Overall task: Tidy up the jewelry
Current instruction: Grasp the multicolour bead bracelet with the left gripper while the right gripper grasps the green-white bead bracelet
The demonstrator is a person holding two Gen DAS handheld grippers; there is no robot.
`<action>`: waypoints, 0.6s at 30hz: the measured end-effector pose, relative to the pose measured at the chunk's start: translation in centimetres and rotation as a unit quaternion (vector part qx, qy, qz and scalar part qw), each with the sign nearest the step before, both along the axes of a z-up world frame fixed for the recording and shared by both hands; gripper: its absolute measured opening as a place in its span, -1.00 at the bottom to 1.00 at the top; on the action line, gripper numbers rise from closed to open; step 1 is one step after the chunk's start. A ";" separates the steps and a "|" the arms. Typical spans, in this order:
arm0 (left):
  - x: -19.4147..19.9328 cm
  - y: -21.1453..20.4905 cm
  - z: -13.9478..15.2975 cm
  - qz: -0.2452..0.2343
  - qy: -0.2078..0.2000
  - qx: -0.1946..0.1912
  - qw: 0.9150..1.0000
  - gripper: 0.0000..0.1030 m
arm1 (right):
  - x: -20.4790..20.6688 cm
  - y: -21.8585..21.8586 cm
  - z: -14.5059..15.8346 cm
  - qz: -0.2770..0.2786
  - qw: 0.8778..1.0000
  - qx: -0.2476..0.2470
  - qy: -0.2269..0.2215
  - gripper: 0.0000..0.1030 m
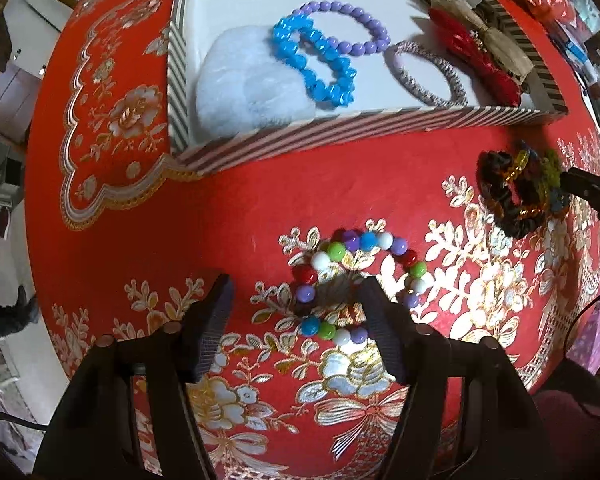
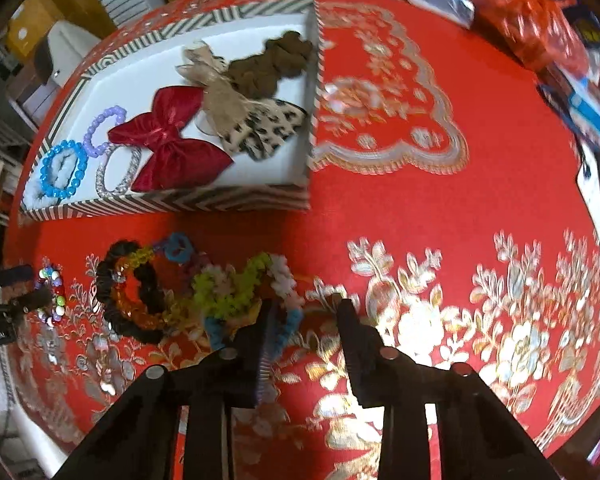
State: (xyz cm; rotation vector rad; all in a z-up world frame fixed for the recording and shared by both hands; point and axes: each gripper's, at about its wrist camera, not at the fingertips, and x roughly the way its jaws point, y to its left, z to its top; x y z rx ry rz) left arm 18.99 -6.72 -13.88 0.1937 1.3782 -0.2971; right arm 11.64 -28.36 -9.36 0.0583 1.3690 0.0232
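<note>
From the left wrist, the left gripper [image 1: 296, 320] stands spread wide above the red cloth [image 1: 228, 216], its right finger reaching into the ring of the mixed bead bracelet [image 1: 358, 284] and hiding part of it, the left finger well clear on bare cloth; nothing is gripped. Beyond sits the striped box [image 1: 300, 130], already holding a blue bracelet [image 1: 314, 62] over a white puff [image 1: 244, 84], a purple bracelet [image 1: 350, 26], a grey band [image 1: 426, 74] and a red bow [image 1: 476, 56] at its far side. To the right a dark heap [image 1: 516, 188] of scrunchies lies on the cloth, with the right gripper's tip just beside it at the frame's edge. From the right wrist, the right gripper [image 2: 304, 312] is also parted and empty, its left finger lying over the near end of that heap [image 2: 188, 292], which shows here as black, amber, green and white pieces tangled together. The box [image 2: 312, 92] also contains a tan bow [image 2: 216, 92], a leopard piece [image 2: 268, 128] and a brown scrunchie [image 2: 272, 60]. I judge the sorting well past half: the bracelet and the heap remain outside. How many pieces the heap holds is hard to tell, and the clutter at the far table edge is blurred.
</note>
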 end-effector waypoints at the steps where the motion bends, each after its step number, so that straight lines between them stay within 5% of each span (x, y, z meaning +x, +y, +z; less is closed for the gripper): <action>1: 0.3 -0.6 0.0 -0.007 -0.007 0.006 1.000 -0.02 | 0.2 0.4 0.0 0.007 1.000 -0.013 -0.004 -0.55; 3: 0.1 -1.3 0.3 -0.019 -0.010 0.003 1.000 -0.60 | 0.5 1.1 0.0 0.024 0.999 -0.027 -0.013 -0.76; 5: 0.2 -2.4 0.3 -0.029 -0.004 0.003 1.000 -0.84 | 0.8 1.4 0.0 0.024 0.999 -0.034 -0.014 -0.76; 18: 1.0 -7.6 3.9 -0.048 -0.043 -0.025 0.998 -0.84 | -0.7 -2.7 5.0 -0.018 0.998 0.051 -0.046 -0.76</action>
